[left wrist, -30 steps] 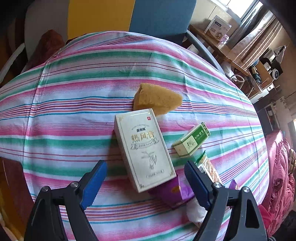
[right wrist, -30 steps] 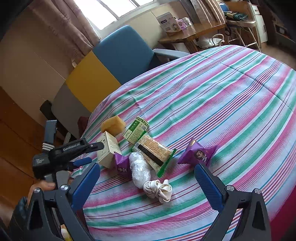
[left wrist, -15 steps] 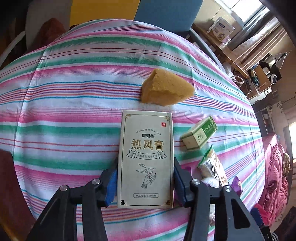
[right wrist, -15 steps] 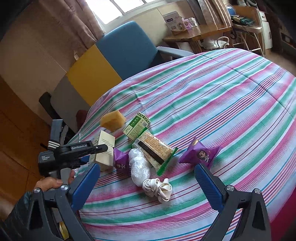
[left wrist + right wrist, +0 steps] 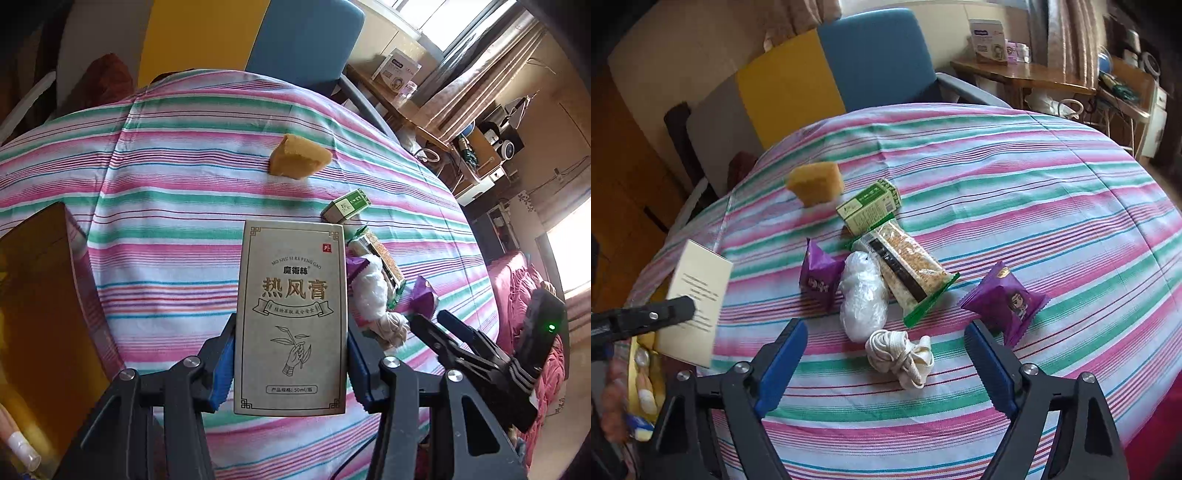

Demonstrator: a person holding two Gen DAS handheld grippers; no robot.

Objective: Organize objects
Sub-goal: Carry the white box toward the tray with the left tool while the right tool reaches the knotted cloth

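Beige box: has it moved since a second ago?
Yes. The beige box has left its spot beside the yellow sponge, now lifted toward the table's left edge, clamped in the left gripper.

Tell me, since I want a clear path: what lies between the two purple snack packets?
In the right wrist view, a white plastic bundle and a long cracker packet lie between the purple packets.
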